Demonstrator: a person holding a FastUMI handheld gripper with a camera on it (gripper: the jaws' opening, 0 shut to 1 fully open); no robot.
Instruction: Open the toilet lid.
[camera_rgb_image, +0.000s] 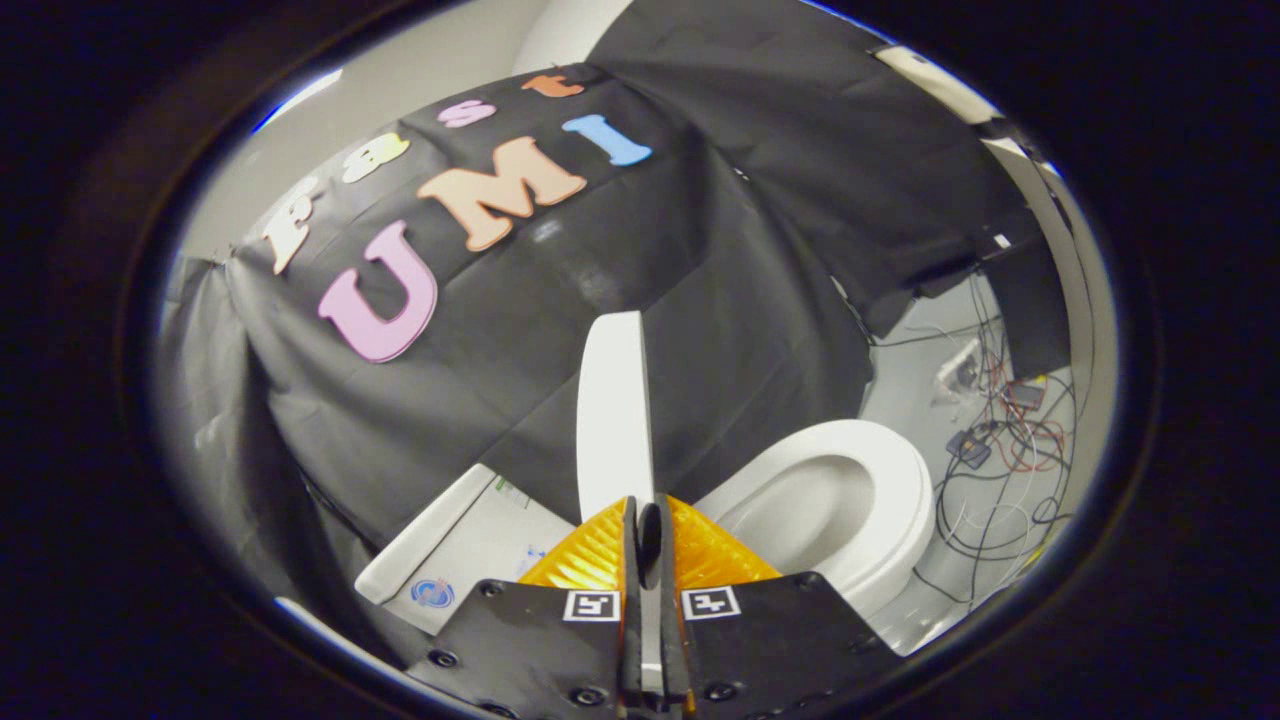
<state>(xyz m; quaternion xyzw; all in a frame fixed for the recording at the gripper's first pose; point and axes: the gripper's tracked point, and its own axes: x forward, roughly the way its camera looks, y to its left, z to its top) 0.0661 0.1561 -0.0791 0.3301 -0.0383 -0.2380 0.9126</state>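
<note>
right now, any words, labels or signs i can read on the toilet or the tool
Toilet tank: round blue logo and small print, too blurred to read.
Tool: two square black-and-white markers, patterns only, no words; its fingers stand close together at the near edge of the raised toilet lid.
Toilet seat: none.

I see toilet lid (612, 410) white | seat (880, 470) white | tank (470, 545) white, blue round mark | cables (1010, 440) red, black, white | wall cloth (720, 300) black

White toilet lid (612, 410) raised, edge-on
</note>
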